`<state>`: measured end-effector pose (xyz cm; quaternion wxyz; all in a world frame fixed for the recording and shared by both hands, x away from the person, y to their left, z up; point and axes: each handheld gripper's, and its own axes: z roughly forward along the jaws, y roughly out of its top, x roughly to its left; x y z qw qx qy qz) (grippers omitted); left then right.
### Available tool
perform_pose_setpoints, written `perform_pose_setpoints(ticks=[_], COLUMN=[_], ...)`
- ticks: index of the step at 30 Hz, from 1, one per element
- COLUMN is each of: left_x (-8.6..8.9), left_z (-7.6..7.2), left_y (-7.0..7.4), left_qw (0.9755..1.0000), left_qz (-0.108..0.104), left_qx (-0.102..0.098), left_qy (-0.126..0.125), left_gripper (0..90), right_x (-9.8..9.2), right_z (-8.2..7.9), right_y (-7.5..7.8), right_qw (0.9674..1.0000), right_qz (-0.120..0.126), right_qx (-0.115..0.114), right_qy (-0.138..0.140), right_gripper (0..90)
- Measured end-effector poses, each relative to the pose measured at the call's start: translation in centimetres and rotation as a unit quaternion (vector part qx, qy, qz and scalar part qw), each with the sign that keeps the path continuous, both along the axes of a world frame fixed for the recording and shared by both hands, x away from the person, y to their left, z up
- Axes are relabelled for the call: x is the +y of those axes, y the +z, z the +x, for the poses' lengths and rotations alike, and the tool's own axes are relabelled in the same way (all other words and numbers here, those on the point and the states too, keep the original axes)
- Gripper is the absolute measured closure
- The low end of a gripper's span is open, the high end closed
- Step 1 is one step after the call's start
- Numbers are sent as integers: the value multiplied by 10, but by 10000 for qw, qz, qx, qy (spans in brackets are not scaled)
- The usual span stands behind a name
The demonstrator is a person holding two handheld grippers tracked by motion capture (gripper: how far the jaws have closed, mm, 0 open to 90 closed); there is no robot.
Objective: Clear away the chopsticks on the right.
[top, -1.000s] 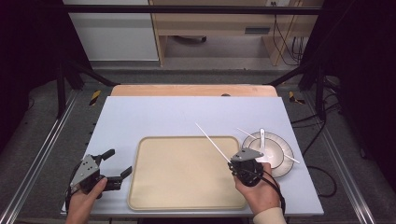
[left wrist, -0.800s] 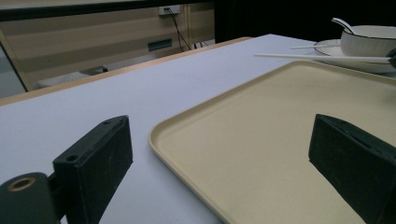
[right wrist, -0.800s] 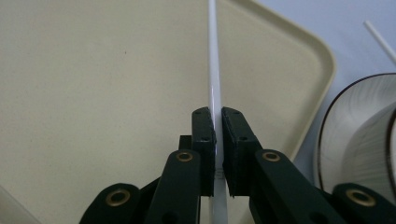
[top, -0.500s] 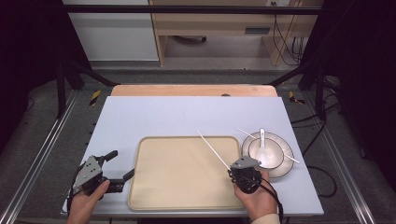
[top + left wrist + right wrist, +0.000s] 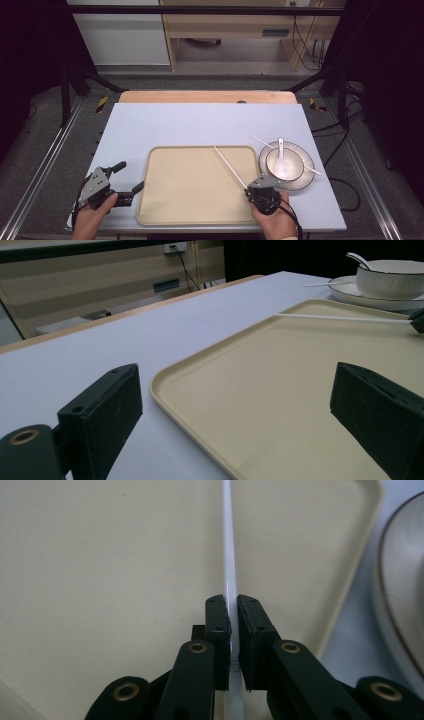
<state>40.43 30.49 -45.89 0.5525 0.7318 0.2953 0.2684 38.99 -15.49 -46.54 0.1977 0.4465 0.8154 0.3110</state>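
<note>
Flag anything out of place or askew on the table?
The chopsticks are split: one chopstick is clamped in the right claw over the tray, its mate lies across the plate. Spoon sits in the bowl. No spills or damage visible.

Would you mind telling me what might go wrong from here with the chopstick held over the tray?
The right gripper pinches the white chopstick near one end, so the long free end could swing or slip as it nears the tray. The second chopstick lies across the plate beside the bowl with the spoon, close to the right hand, which might knock them.
</note>
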Motion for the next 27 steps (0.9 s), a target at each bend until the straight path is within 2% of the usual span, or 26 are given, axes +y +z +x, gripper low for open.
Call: perform_pose_setpoints(ticks=[3,12,13,14,18,19,20,22,23,24,25,26,27], left_x=[-1,-1,-2,-2,-3,-4,-4,-4,-3,-3,-2,-2,-2], left_z=[-1,-1,0,0,-1,-1,-1,-2,-3,-3,-3,-3,-3], left_y=[1,2,2,2,1,1,1,2,1,1,2,2,2], left_qw=[10000,10000,10000,10000,9999,9999,9999,9998,9998,9998,9998,9998,9998], left_qz=[-12,3,1,1,49,89,89,137,148,148,133,131,131], left_qx=[-32,-43,-32,-32,-58,-61,-61,-82,-79,-79,-84,-85,-85], left_qy=[-17,-39,-47,-47,-103,-110,-110,-122,-108,-108,-88,-87,-87], left_gripper=[61,61,61,61,61,61,61,61,61,61,61,62,64], right_x=[12,22,21,21,9,1,1,-19,-45,-56,-74,-89,-104], right_z=[-2,-10,-11,-12,-20,-23,-23,-25,-27,-27,-28,-28,-26], right_y=[-5,-3,-3,-2,19,30,30,49,68,75,85,93,99], right_qw=[9998,9997,9997,9996,9996,9991,9991,9971,9948,9936,9921,9908,9900], right_qz=[22,34,62,96,216,258,258,455,536,583,607,584,450], right_qx=[139,242,238,257,-181,-340,-340,-603,-817,-893,-1000,-1078,-1167], right_qy=[101,83,59,11,57,-26,-26,-115,-273,-360,-457,-570,-659], right_gripper=[840,834,750,715,657,633,633,608,579,579,581,583,584])
